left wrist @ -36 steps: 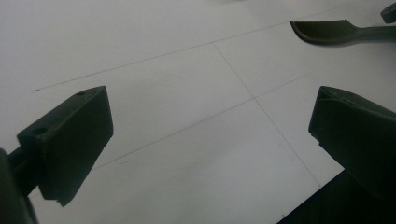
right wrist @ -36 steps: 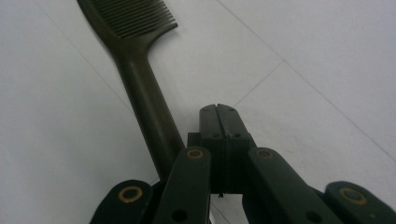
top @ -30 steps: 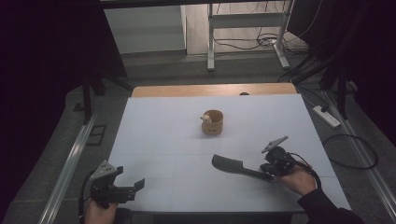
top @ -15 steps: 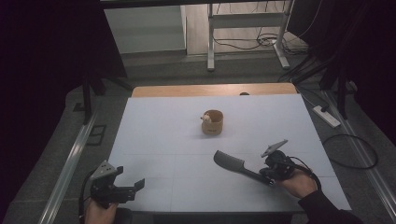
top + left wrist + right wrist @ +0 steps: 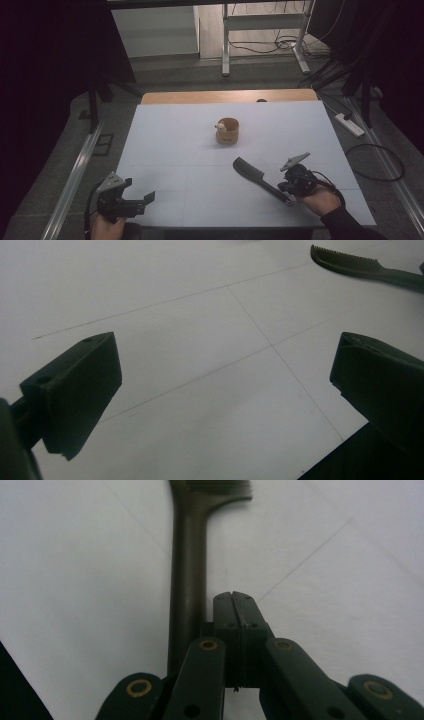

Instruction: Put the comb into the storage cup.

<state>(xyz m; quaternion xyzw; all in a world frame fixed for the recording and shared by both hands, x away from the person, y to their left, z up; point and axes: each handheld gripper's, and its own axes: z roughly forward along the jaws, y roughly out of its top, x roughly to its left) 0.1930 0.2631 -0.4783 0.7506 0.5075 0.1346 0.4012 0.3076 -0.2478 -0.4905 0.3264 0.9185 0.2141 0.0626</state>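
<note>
A dark comb (image 5: 260, 179) lies flat on the white table (image 5: 175, 150), teeth end toward the middle, handle toward my right gripper (image 5: 283, 187). In the right gripper view the jaws of the right gripper (image 5: 234, 597) are pressed together with nothing between them. The comb's handle (image 5: 187, 580) runs close along their left side and passes under the linkage. My left gripper (image 5: 144, 201) hovers at the table's near left corner. Its jaws stand wide apart in the left gripper view (image 5: 227, 380), over bare table, with the comb (image 5: 350, 265) far off.
A small wooden cup (image 5: 228, 131) with a pale object (image 5: 219, 127) at its rim stands past the table's middle. A wooden strip (image 5: 200, 96) borders the far edge. Cables and a power strip (image 5: 350, 125) lie on the floor at the right.
The right hand has drifted slightly toward the near edge, and the comb has shifted with it, its teeth end swinging a little to the right. The left gripper has stayed put.
</note>
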